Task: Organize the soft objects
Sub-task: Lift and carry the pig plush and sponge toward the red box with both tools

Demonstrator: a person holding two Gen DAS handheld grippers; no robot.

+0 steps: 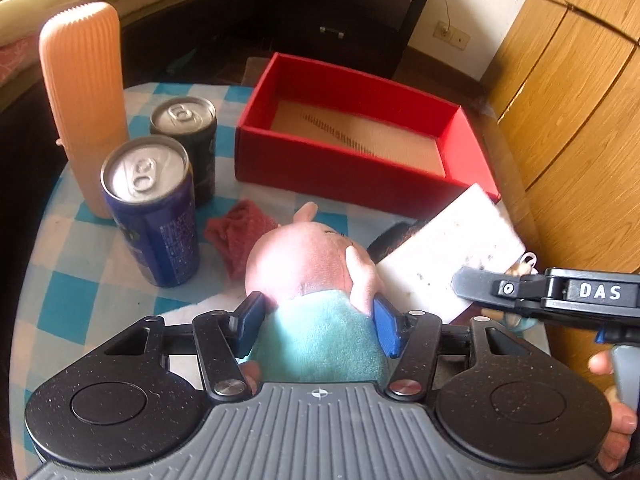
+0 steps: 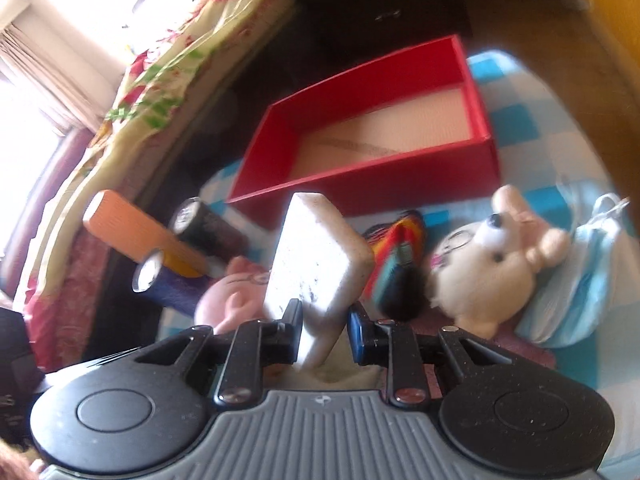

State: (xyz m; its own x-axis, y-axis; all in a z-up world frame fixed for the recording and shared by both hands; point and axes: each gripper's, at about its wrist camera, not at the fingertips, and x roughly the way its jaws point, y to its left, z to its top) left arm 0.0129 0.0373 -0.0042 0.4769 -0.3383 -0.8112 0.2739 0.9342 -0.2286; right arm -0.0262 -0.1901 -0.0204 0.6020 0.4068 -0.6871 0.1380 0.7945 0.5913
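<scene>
Red cardboard box [image 1: 360,168] lies open straight ahead of both grips as the left hand-held gripper [image 1: 316,320] clamps the pig plush [image 1: 308,264] and the right hand-held gripper [image 2: 324,332], nearer, pinches the white sponge [image 2: 316,252], long axis boxward.

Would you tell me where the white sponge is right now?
The white sponge is held in the right gripper, raised before the red box, beside the pink pig plush.
</scene>
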